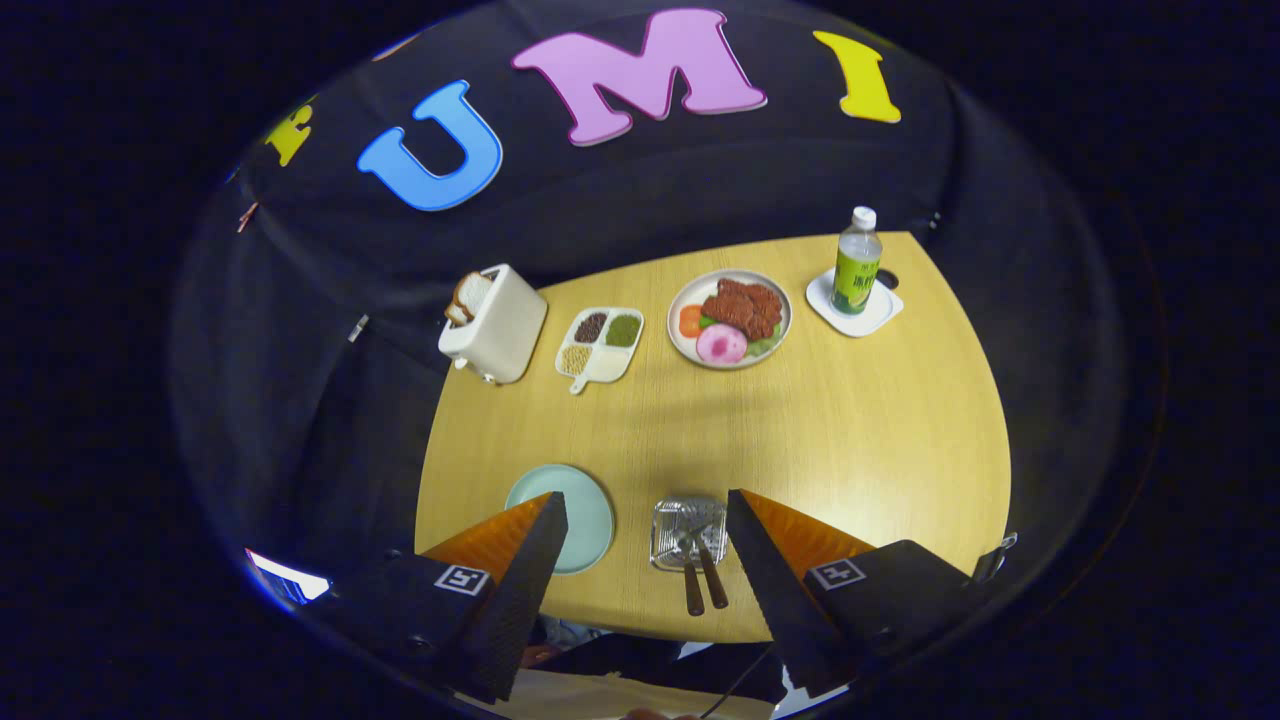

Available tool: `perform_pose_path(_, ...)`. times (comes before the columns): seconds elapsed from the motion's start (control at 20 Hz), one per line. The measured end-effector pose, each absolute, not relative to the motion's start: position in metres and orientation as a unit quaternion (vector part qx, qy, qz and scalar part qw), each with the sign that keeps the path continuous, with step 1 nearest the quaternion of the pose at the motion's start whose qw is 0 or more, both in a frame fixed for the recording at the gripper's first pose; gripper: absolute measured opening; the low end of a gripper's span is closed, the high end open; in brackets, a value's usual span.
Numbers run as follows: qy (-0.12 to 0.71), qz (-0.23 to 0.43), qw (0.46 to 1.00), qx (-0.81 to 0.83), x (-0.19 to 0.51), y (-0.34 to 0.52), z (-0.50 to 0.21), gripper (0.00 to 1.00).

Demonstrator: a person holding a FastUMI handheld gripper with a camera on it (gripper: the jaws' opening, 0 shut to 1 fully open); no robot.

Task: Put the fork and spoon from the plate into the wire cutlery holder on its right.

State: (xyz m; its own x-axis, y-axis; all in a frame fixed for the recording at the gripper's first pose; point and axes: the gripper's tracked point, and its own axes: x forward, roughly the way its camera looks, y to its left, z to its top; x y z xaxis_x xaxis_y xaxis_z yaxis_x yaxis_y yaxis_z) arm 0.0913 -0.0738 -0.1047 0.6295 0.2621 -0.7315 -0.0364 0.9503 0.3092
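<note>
The wire cutlery holder stands near the table's front edge, seen from above between my two fingers. Two brown-handled utensils, the fork and the spoon, stand in it with their handles leaning toward me. A pale green plate lies just left of the holder, partly behind my left finger, with nothing on its visible part. My gripper hangs high above the table, open, with nothing between its fingers.
On the round wooden table, at the far side, stand a white toaster with bread, a divided dish of grains, a plate of food and a bottle on a white coaster.
</note>
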Motion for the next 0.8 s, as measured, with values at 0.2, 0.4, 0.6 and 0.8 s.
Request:
perform_pose_path(0.2, 0.283, 0.078, 0.949, 0.113, 0.104, -0.073, -0.024, 0.99)
perform_pose_path(0.4, 0.155, 0.070, 0.980, 0.099, 0.109, -0.070, 0.043, 0.99)
perform_pose_path(0.6, 0.037, 0.051, 0.995, 0.079, 0.102, -0.070, 0.095, 0.99)
perform_pose_path(0.8, 0.016, 0.035, 0.998, 0.058, 0.092, -0.062, 0.099, 0.98)
